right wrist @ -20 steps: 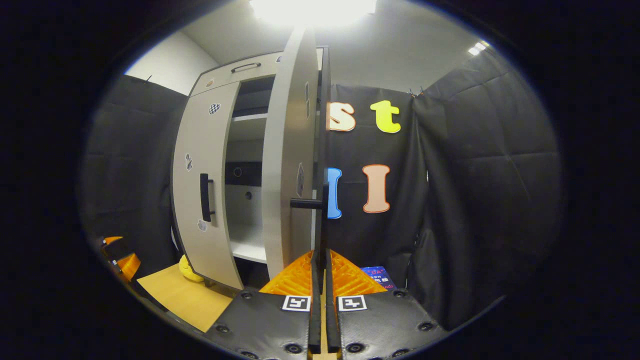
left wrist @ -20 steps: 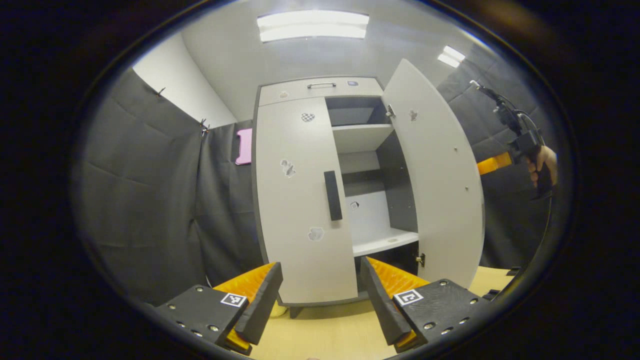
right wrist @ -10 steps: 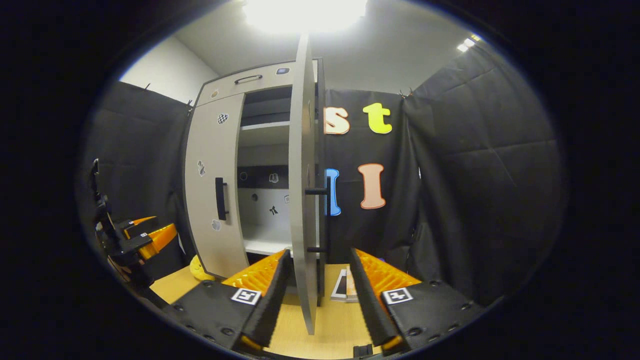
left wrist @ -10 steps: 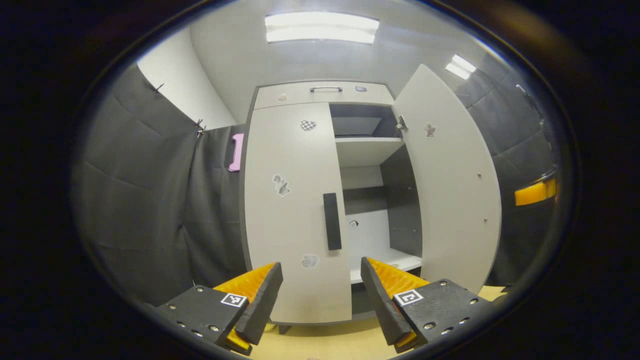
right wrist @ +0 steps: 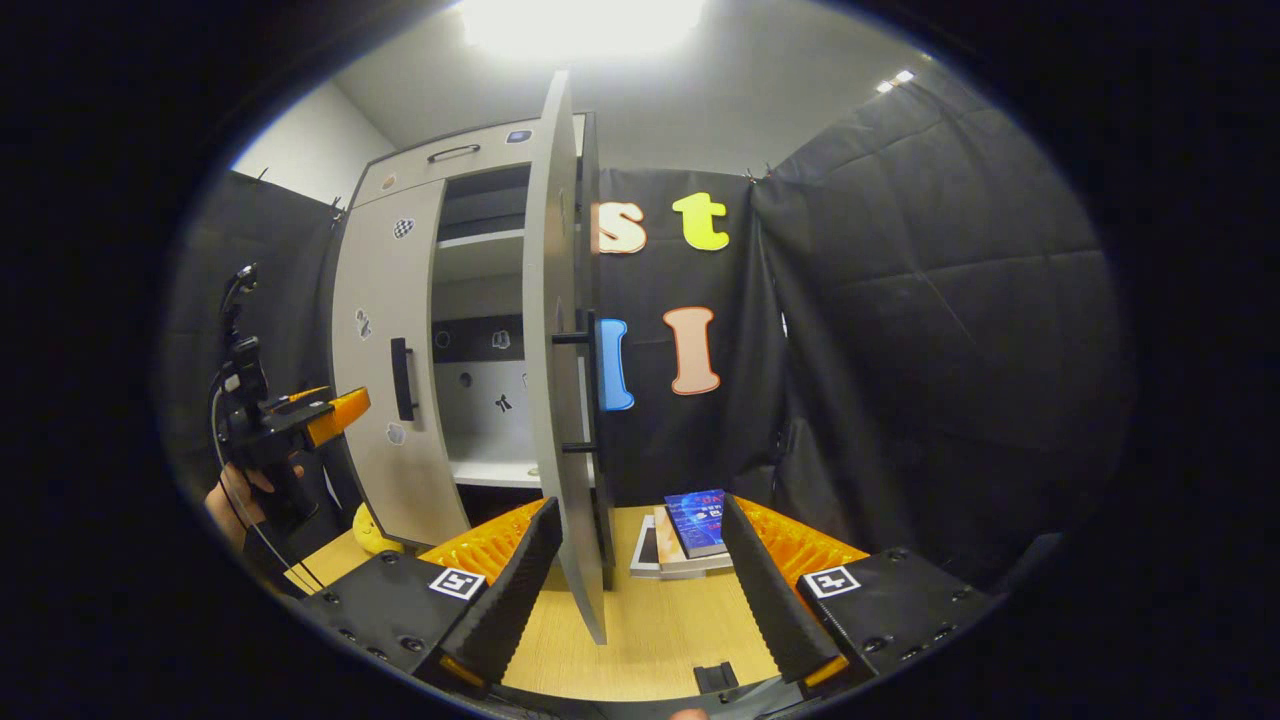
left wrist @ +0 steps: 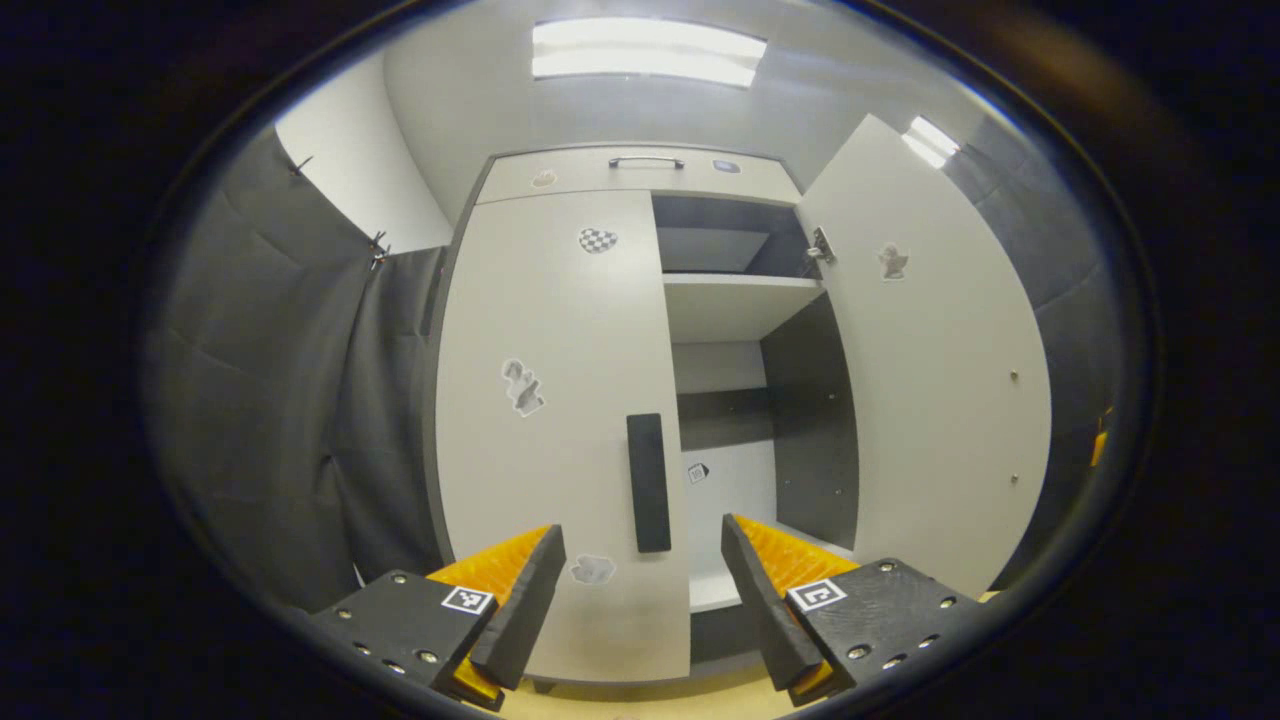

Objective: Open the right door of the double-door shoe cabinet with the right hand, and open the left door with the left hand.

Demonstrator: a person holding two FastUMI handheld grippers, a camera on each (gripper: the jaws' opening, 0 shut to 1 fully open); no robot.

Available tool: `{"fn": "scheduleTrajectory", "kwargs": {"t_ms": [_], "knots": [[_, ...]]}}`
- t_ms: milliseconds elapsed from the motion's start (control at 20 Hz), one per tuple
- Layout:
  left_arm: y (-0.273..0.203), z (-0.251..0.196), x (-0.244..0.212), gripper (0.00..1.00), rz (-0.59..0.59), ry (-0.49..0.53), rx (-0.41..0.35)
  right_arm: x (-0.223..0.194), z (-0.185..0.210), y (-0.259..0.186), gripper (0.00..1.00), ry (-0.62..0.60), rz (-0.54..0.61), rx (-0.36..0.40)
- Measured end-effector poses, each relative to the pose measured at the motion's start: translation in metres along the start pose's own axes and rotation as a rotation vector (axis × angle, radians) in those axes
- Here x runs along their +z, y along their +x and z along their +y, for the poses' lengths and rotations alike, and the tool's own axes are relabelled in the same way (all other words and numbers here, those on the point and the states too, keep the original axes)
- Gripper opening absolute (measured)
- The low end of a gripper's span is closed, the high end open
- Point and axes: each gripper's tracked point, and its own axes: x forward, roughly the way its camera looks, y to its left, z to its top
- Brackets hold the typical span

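The light grey shoe cabinet's left door (left wrist: 560,430) is closed, and its black vertical handle (left wrist: 649,483) stands just beyond and between my left gripper's fingers. My left gripper (left wrist: 640,570) is open and holds nothing. The right door (left wrist: 940,380) stands swung open, showing the shelves (left wrist: 735,305) inside. In the right gripper view that right door (right wrist: 560,350) is edge-on, with its black handle (right wrist: 590,380) on the outer face. My right gripper (right wrist: 640,545) is open around the door's lower edge without touching it. The left gripper (right wrist: 335,410), held by a hand (right wrist: 235,495), points at the left door's handle (right wrist: 402,378).
The cabinet stands on a light wooden surface (right wrist: 660,630). A small stack of books (right wrist: 690,525) lies on it behind the open door. A yellow object (right wrist: 372,530) sits by the cabinet's lower left corner. Black cloth walls close in on both sides.
My left gripper has moved closer to the left door, so its handle now sits between the fingers. My right gripper went from shut to open and drew back from the open right door.
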Motion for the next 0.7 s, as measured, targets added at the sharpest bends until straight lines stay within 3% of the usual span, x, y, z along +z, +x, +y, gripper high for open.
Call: {"fn": "scheduleTrajectory", "kwargs": {"t_ms": [50,250,700], "knots": [[0.009,-0.001,0.001,0.90,-0.001,0.004,-0.001,-0.001,-0.005,-0.001,0.99,0.006,0.002,-0.014],[0.049,0.002,-0.004,0.90,0.005,0.017,0.002,-0.005,-0.014,-0.006,0.94,0.009,0.004,-0.058],[0.111,0.005,-0.013,0.90,0.058,0.004,0.016,-0.026,-0.012,-0.011,0.97,0.026,0.051,-0.070]]}}
